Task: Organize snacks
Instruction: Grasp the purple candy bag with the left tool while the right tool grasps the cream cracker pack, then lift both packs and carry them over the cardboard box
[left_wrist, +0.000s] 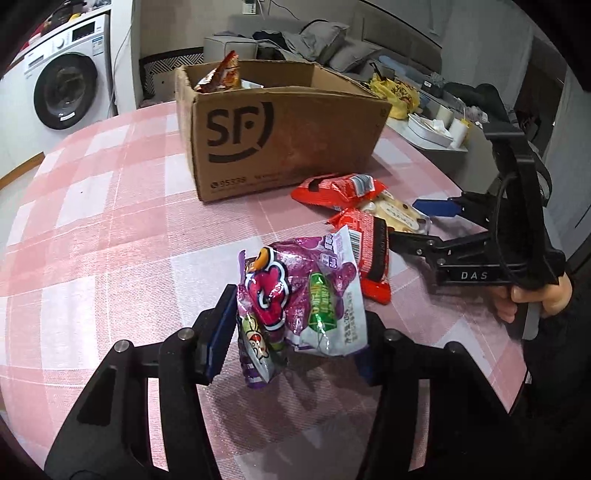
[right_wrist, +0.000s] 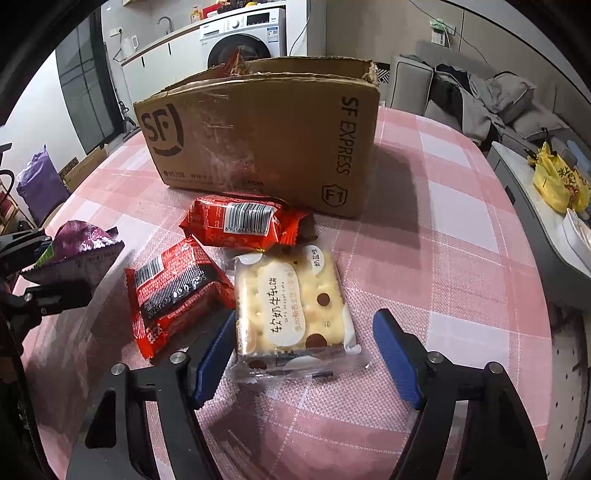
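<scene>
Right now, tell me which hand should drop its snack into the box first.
Left. Its tongs already pinch the purple snack bag, lifted clear. The right tongs only straddle the cracker pack, flat on the table, unclamped. The cardboard box stands open.

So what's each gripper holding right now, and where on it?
Left gripper pinches the purple snack bag by its lower sides. Right gripper straddles the cracker pack, not yet gripping.

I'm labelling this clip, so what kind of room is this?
Most likely a lived-in home, an open living and laundry area: a front-loading washing machine, a grey sofa piled with clothes, and a table with a pink checked tablecloth.
</scene>
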